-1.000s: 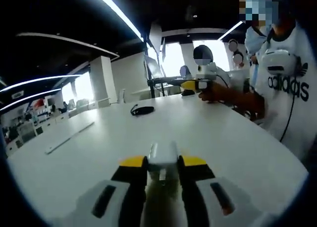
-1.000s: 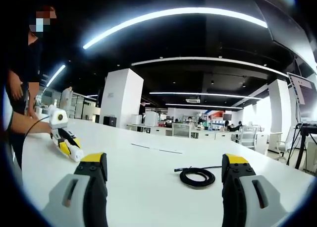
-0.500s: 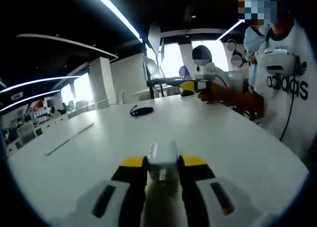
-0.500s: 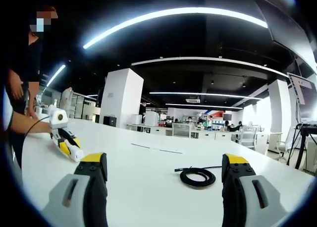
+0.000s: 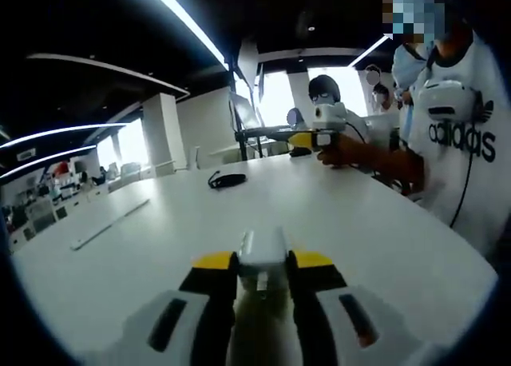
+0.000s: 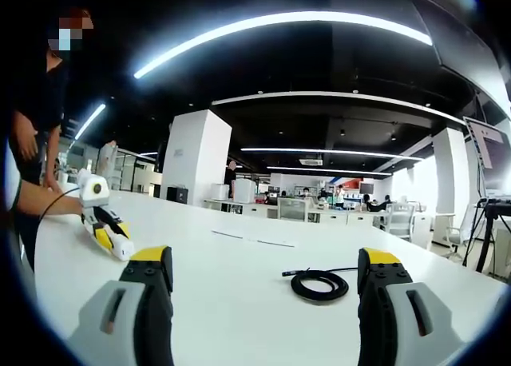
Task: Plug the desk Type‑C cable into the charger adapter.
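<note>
Cable point(image 6: 319, 285) coiled beyond open right claw point(image 6: 266, 282); adapter point(image 5: 263, 250) clamped in left claw point(image 5: 263, 264). Risks snagging coil, missing plug.

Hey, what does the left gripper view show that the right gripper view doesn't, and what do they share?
Left gripper view: a white charger adapter clamped in the left gripper, and a person in a white shirt at the table edge.

Right gripper view: the right gripper open and holding nothing, and a white pillar behind the table.

Both: the white table and the coiled black cable lying on it.
</note>
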Available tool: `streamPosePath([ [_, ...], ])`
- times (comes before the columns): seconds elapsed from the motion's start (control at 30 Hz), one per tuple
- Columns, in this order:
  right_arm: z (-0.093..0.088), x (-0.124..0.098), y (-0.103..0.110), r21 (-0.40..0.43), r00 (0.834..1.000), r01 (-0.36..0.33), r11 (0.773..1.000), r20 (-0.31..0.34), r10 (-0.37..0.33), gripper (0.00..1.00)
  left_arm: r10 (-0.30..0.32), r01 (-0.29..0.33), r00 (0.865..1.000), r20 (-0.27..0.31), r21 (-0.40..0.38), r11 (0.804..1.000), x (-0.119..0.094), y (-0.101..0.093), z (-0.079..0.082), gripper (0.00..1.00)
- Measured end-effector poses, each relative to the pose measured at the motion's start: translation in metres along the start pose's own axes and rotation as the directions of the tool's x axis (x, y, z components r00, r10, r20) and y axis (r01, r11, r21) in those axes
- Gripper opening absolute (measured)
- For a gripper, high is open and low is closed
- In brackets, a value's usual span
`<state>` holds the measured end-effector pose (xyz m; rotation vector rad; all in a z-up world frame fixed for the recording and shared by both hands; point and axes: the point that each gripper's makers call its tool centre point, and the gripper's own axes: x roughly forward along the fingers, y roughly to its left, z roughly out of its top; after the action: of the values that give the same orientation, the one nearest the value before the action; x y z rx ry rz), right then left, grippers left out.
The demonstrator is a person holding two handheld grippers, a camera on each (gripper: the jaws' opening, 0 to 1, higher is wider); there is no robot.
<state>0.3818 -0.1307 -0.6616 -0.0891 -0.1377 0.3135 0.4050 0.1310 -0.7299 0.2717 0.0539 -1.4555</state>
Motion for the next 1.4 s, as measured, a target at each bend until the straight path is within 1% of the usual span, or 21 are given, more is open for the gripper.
streamPosePath([
  [0.17,0.000,0.000,0.000,-0.001,1.000,0.001,1.000,0.001,-0.001,0.98,0.001,0.000,1.000,0.010,-0.001,1.000,-0.001,0.001,0.001,0.26],
  [0.27,0.001,0.000,0.000,-0.003,1.000,0.002,1.000,0.001,-0.002,0.98,0.008,-0.008,0.999,0.038,0.000,1.000,-0.002,0.002,0.008,0.30],
  [0.37,0.001,0.000,0.000,-0.003,1.000,0.001,1.000,0.002,-0.001,0.98,0.009,-0.009,1.000,0.025,-0.001,1.000,-0.001,0.002,0.006,0.29],
  [0.57,0.001,0.000,0.000,-0.002,1.000,0.000,1.000,0.000,0.000,0.98,0.017,-0.017,0.999,0.047,-0.007,1.000,-0.003,0.001,0.009,0.31],
  [0.7,0.000,0.001,0.001,-0.003,1.000,-0.001,1.000,-0.001,0.001,0.99,0.019,-0.019,0.999,0.051,-0.008,1.000,-0.004,0.000,0.009,0.33],
  [0.77,0.001,0.001,0.001,-0.004,1.000,-0.002,1.000,0.000,0.002,0.99,0.026,-0.026,0.998,0.060,-0.013,1.000,-0.005,0.001,0.011,0.35],
  [0.9,0.000,0.002,0.002,-0.004,1.000,-0.003,1.000,-0.002,0.003,0.99,0.040,-0.039,0.996,0.080,-0.017,0.999,-0.008,0.003,0.017,0.35],
  [1.1,0.001,0.003,0.003,-0.007,1.000,-0.007,1.000,-0.002,0.007,0.99,0.079,-0.076,0.990,0.119,-0.029,0.997,-0.014,0.006,0.029,0.37],
  [1.4,0.003,0.005,0.005,-0.009,1.000,-0.013,1.000,-0.002,0.013,0.99,0.132,-0.129,0.976,0.172,-0.028,0.991,-0.023,0.009,0.041,0.44],
])
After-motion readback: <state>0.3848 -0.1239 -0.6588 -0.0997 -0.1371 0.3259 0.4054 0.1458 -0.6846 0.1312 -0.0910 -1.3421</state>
